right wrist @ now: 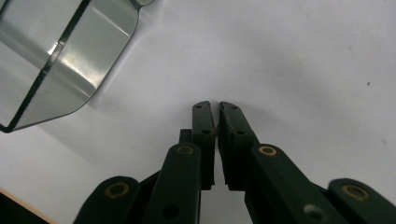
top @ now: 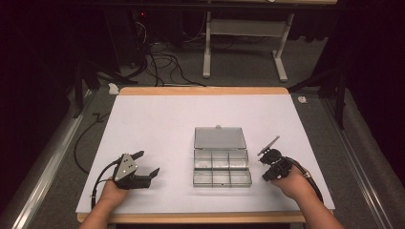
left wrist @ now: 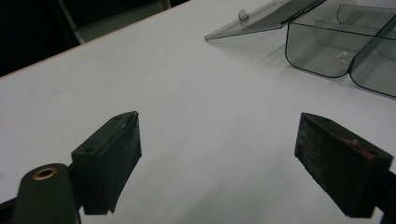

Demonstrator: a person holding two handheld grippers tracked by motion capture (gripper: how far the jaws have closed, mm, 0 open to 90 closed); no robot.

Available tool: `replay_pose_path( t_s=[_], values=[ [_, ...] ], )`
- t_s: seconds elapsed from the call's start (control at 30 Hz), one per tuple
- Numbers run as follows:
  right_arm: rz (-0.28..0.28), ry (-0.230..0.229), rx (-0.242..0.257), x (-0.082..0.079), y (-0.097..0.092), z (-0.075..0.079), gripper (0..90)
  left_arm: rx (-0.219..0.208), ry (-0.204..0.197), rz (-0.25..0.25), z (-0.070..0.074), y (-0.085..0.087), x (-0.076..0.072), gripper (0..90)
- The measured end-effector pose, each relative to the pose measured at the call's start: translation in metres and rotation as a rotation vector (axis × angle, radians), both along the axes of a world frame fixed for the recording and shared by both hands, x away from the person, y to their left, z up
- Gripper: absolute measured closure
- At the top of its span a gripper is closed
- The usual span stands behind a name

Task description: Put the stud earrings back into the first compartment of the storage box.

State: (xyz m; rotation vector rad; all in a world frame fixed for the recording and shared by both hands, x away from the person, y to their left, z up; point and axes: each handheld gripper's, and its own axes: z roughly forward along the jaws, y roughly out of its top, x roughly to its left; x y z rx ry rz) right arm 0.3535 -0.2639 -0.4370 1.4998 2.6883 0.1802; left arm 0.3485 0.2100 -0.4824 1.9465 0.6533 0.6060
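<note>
A clear plastic compartment box (top: 221, 180) lies in the middle of the white table, its lid (top: 219, 137) folded back flat behind it. Its compartments look bare. My left gripper (top: 149, 162) rests on the table left of the box, open, with nothing between its jaws. In the left gripper view the gripper (left wrist: 219, 140) points toward the box (left wrist: 322, 56) and the lid (left wrist: 261, 18) at the upper right. My right gripper (top: 264, 176) sits just right of the box's near right corner, shut with nothing in it. The right gripper view shows that gripper (right wrist: 217, 109) over bare table, with the box's rounded corner (right wrist: 74, 70) at the upper left.
A wooden edge (top: 200, 90) frames the white table top (top: 157, 119). Grey carpet, cables (top: 162, 62) and a white table frame (top: 243, 43) lie beyond the far edge. Metal rails run along both sides of the table.
</note>
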Motion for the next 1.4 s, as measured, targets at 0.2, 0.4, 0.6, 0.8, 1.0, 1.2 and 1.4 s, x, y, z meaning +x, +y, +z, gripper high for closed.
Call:
replay_pose_path(
  t_s=[0.2,0.4,0.6,0.8,1.0,1.2,1.4],
  values=[
    [0.014,0.011,0.004,0.0,-0.001,0.001,86.9,-0.001,0.001,0.001,0.0,0.0,0.0,15.0],
    [0.008,0.002,0.029,0.0,-0.005,0.006,86.9,0.001,0.0,0.0,0.0,0.0,0.0,15.0],
    [-0.01,0.015,0.055,0.001,-0.005,0.016,86.8,-0.002,0.004,0.002,0.0,0.0,0.001,15.0],
    [0.009,-0.009,0.062,0.006,-0.001,0.03,86.7,0.0,0.0,0.001,0.0,0.0,0.0,15.0],
    [0.026,-0.036,0.072,0.011,0.007,0.044,86.7,0.002,-0.003,0.0,0.0,0.0,0.0,15.1],
    [0.033,-0.047,0.072,0.015,0.012,0.054,86.8,0.003,0.0,-0.001,0.0,0.0,0.0,15.0],
    [0.07,-0.064,0.078,0.021,0.026,0.066,86.8,0.002,0.0,-0.001,0.0,0.0,0.0,15.0]
  ],
)
